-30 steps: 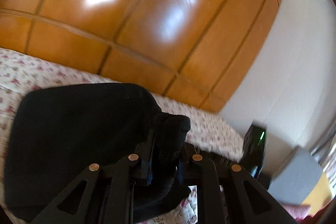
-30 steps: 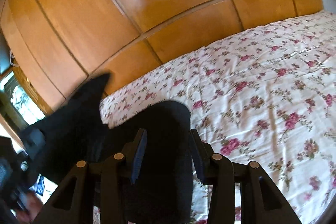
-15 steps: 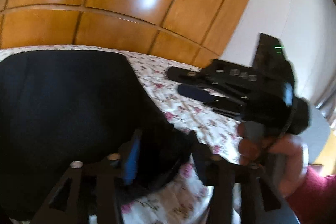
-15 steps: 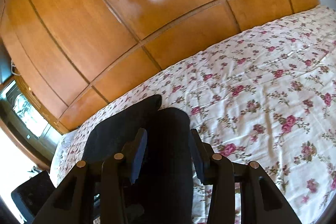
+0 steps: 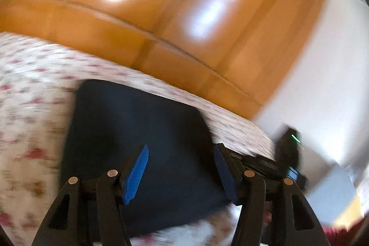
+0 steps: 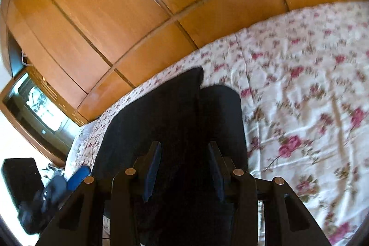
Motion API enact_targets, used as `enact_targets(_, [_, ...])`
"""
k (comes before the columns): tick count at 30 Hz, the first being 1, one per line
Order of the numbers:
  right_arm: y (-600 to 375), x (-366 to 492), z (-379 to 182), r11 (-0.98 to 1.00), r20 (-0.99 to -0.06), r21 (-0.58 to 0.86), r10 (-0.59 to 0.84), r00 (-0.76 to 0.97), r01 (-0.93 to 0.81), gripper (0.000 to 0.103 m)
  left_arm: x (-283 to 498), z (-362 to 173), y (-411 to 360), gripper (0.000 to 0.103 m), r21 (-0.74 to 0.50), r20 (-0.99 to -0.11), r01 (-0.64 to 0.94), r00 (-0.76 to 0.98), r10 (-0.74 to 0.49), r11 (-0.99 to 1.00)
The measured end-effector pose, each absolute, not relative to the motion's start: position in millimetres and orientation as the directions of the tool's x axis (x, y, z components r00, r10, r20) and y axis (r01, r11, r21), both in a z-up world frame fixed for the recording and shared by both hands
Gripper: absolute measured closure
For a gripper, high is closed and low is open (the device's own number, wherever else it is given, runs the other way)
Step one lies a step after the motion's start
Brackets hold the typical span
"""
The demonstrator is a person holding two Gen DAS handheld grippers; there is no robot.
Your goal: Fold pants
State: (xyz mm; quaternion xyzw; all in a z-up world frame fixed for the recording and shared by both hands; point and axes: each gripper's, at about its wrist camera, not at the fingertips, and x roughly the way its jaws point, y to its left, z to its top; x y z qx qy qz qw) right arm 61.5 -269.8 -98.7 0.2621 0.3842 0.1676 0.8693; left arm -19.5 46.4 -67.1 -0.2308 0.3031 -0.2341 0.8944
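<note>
The black pants (image 5: 138, 142) lie folded into a flat rectangle on the floral bedspread (image 5: 27, 89). My left gripper (image 5: 181, 171) is open and empty, hovering above the near right part of the pants; its blue pads (image 5: 136, 176) are wide apart. In the right wrist view the pants (image 6: 175, 112) fill the lower middle. My right gripper (image 6: 184, 167) is open just above them with nothing between its fingers. The left gripper shows blurred at the lower left of the right wrist view (image 6: 55, 188).
A wooden wardrobe wall (image 6: 138, 4) runs behind the bed. A white wall (image 5: 322, 61) and a grey box (image 5: 329, 197) are at the right in the left wrist view. The bedspread (image 6: 311, 107) stretches to the right. A dark screen (image 6: 34, 103) stands at the left.
My left gripper let go of the bunched pants cloth, opened and pulled back. The pants now lie flat. The right gripper stayed open and shifted slightly over the pants.
</note>
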Motion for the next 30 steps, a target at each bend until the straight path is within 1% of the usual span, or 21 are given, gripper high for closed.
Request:
enact_targets(2, [-272.6, 63.3, -103.6, 0.784, -0.568, 0.617, 0.507, 0.648, -0.073, 0.061, -14.5, -74.6, 72.8, 0.044, -0.557, -0.476, 0.170, 0.736, -0.481, 0.813])
enact_targets(5, [-274.5, 66.1, -104.9, 0.769, -0.561, 0.636, 0.521, 0.643, -0.068, 0.061, -7.3, -90.4, 94.6, 0.043, -0.556, -0.531, 0.086, 0.729, -0.433, 0.826])
enact_targets(7, [-273.4, 72.4, -109.0, 0.753, -0.565, 0.654, 0.550, 0.615, -0.072, 0.061, 0.2, -105.9, 96.5, 0.043, -0.556, -0.573, 0.065, 0.692, -0.439, 0.829])
enact_targets(8, [-273.2, 74.0, -110.0, 0.743, -0.562, 0.665, 0.562, 0.607, -0.072, 0.061, 1.8, -116.3, 97.8, 0.041, -0.565, -0.583, 0.058, 0.677, -0.448, 0.823])
enact_targets(9, [-273.3, 77.3, -112.6, 0.720, -0.549, 0.690, 0.583, 0.599, -0.069, 0.061, 1.6, -122.5, 99.1, 0.037, -0.576, -0.582, 0.050, 0.677, -0.451, 0.816])
enact_targets(11, [-272.0, 83.1, -115.9, 0.681, -0.526, 0.729, 0.621, 0.581, -0.068, 0.061, -1.8, -131.8, 99.8, 0.036, -0.609, -0.563, 0.036, 0.684, -0.463, 0.792])
enact_targets(12, [-270.1, 84.4, -115.7, 0.687, -0.534, 0.724, 0.616, 0.579, -0.063, 0.068, -4.5, -132.9, 100.8, 0.036, -0.617, -0.560, 0.028, 0.686, -0.464, 0.787])
enact_targets(14, [-264.1, 85.0, -110.6, 0.725, -0.565, 0.685, 0.593, 0.574, -0.075, 0.088, -10.2, -128.2, 99.6, 0.036, -0.614, -0.560, 0.025, 0.691, -0.458, 0.789])
enact_targets(15, [-260.7, 82.0, -104.1, 0.734, -0.563, 0.672, 0.594, 0.575, -0.100, 0.089, -11.9, -122.6, 95.7, 0.036, -0.599, -0.563, 0.041, 0.689, -0.456, 0.800])
enact_targets(17, [-258.7, 71.9, -84.2, 0.732, -0.521, 0.665, 0.596, 0.612, -0.147, 0.089, -9.0, -111.8, 86.7, 0.036, -0.569, -0.561, 0.073, 0.694, -0.452, 0.819])
enact_targets(19, [-259.1, 65.0, -66.8, 0.747, -0.501, 0.642, 0.578, 0.644, -0.172, 0.089, -13.3, -103.1, 77.8, 0.036, -0.548, -0.559, 0.092, 0.700, -0.445, 0.831])
enact_targets(22, [-266.4, 59.7, -53.5, 0.773, -0.507, 0.614, 0.540, 0.672, -0.158, 0.089, -15.7, -97.4, 66.8, 0.036, -0.527, -0.566, 0.103, 0.697, -0.440, 0.843])
enact_targets(24, [-272.9, 60.5, -62.0, 0.792, -0.539, 0.596, 0.516, 0.666, -0.132, 0.089, -15.9, -100.0, 58.9, 0.036, -0.484, -0.586, 0.110, 0.696, -0.415, 0.868])
enact_targets(25, [-274.1, 63.0, -71.6, 0.806, -0.572, 0.583, 0.498, 0.651, -0.104, 0.089, -16.7, -101.8, 54.8, 0.036, -0.456, -0.596, 0.114, 0.697, -0.398, 0.883])
enact_targets(27, [-277.7, 68.3, -95.4, 0.809, -0.619, 0.586, 0.483, 0.620, -0.045, 0.089, -21.9, -104.6, 43.8, 0.036, -0.375, -0.617, 0.129, 0.704, -0.351, 0.918])
enact_targets(28, [-278.5, 68.5, -104.9, 0.805, -0.625, 0.592, 0.481, 0.616, -0.028, 0.089, -25.3, -104.6, 38.2, 0.036, -0.326, -0.619, 0.145, 0.714, -0.327, 0.934])
enact_targets(30, [-284.5, 66.5, -118.6, 0.758, -0.584, 0.652, 0.499, 0.640, 0.003, 0.089, -26.4, -104.7, 34.6, 0.036, -0.290, -0.625, 0.152, 0.718, -0.307, 0.945])
